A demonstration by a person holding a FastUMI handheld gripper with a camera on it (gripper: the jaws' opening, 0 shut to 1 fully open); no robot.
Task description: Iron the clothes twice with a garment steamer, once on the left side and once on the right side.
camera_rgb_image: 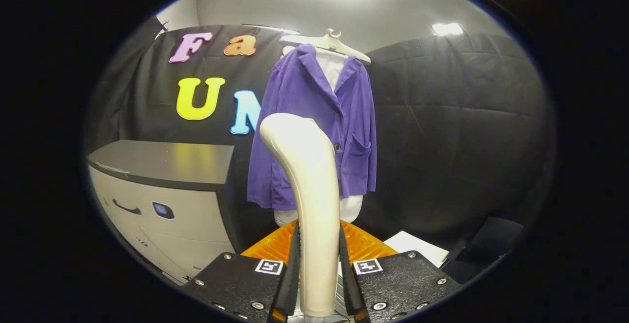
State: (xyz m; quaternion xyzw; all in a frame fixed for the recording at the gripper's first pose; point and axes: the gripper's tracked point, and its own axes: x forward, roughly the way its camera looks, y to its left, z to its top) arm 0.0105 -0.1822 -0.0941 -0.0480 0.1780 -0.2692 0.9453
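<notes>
The tongs (pixel 318 269) are closed on the cream garment steamer (pixel 308 200), both fingers pressing its upright handle from either side. The steamer's curved head rises ahead of the fingers, in front of the purple jacket (pixel 314 126). The jacket hangs on a pale hanger (pixel 330 42) beyond, seemingly not touching the steamer. An orange ribbed object (pixel 363 244) lies just past the fingers; a grey-topped cabinet (pixel 167 185) stands to the left.

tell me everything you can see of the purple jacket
The purple jacket hangs upright on a pale hanger over a white shirt, against the black wall. It looks like soft, finely ribbed cloth, with a wide collar, dark buttons and a patch pocket. It hangs beyond the gripper, whose fingers clamp the cream steamer; the steamer's head hides part of the jacket's front.
</notes>
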